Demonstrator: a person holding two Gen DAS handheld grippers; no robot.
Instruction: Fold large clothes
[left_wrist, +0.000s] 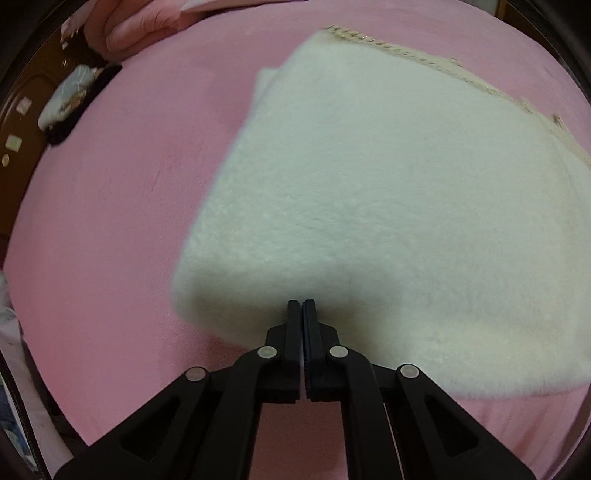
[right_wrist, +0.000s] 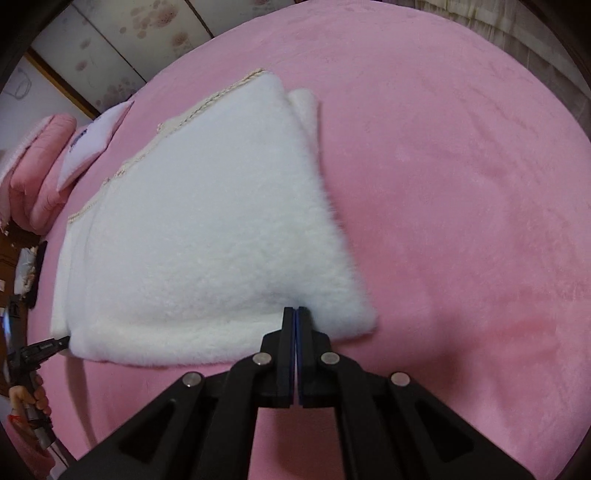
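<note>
Left black two-finger gripper (left_wrist: 303, 302): jaws pressed together, tips at the near edge of the white fluffy fleece garment (left_wrist: 369, 206); whether any pile is pinched between them cannot be told. Seen also from the right wrist view at the garment's near left corner (right_wrist: 64, 341).

Right black two-finger gripper (right_wrist: 295, 308): jaws likewise together, tips against the same near edge, close to the garment's right corner; hold on fabric not confirmable.

Garment (right_wrist: 207, 236): lies flat on the pink plush bed cover (right_wrist: 461, 184), already doubled into a compact rectangle. Layered edges show along its left side, and a narrow strip of an under-layer pokes out at the far right corner. Cream braided trim (left_wrist: 417, 55) runs along the far edge.

Step, as judged: a late fold, with both tools at the near hem. The next move probably calls for a firm grip on both near corners, then lifting them evenly toward the trimmed far edge.

Surroundings: folded pink quilt (right_wrist: 37, 166) and pale pillow (right_wrist: 92, 147) at the bed's far end; dark wooden furniture (left_wrist: 22, 122) beside it.
</note>
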